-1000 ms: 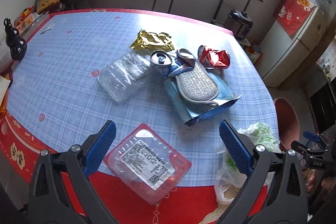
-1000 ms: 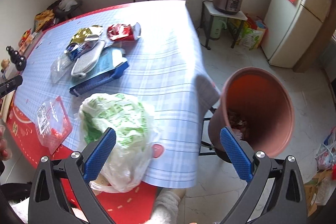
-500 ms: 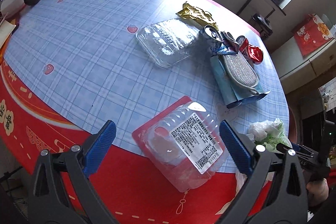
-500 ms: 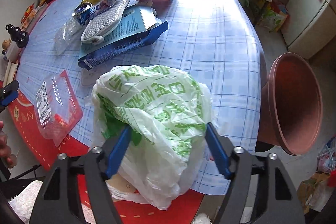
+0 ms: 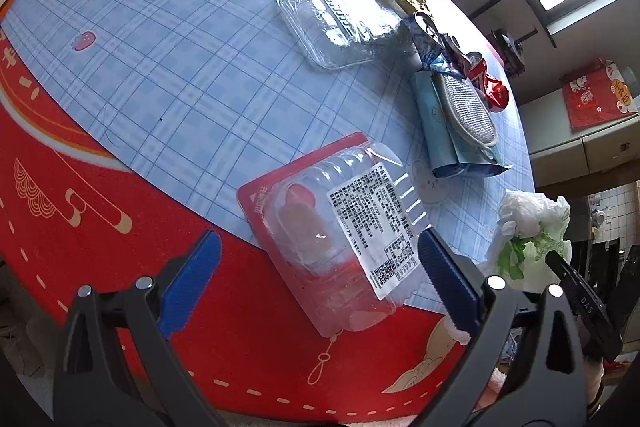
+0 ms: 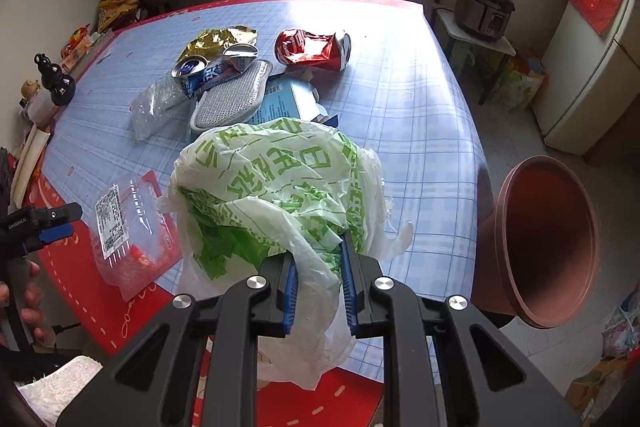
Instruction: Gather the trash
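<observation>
**Right claw squeezes the bag, left claw waits wide**

The right claw [image 6: 318,283] pinches the white and green plastic bag [image 6: 276,183] tight between its blue fingers [image 6: 347,275], at the near edge of the table [image 6: 420,131]. The brown bin [image 6: 548,239] stands on the floor just beside the table, to the right. The left claw [image 5: 316,267] is spread wide, holding nothing, above the clear plastic box with the label [image 5: 340,227]. Farther back lie a squashed red can [image 6: 314,49], a gold wrapper [image 6: 218,39] and a blue packet [image 5: 452,135].

White bag [image 6: 280,187] with green print; blue-checked, red-bordered tablecloth [image 5: 180,67]
</observation>
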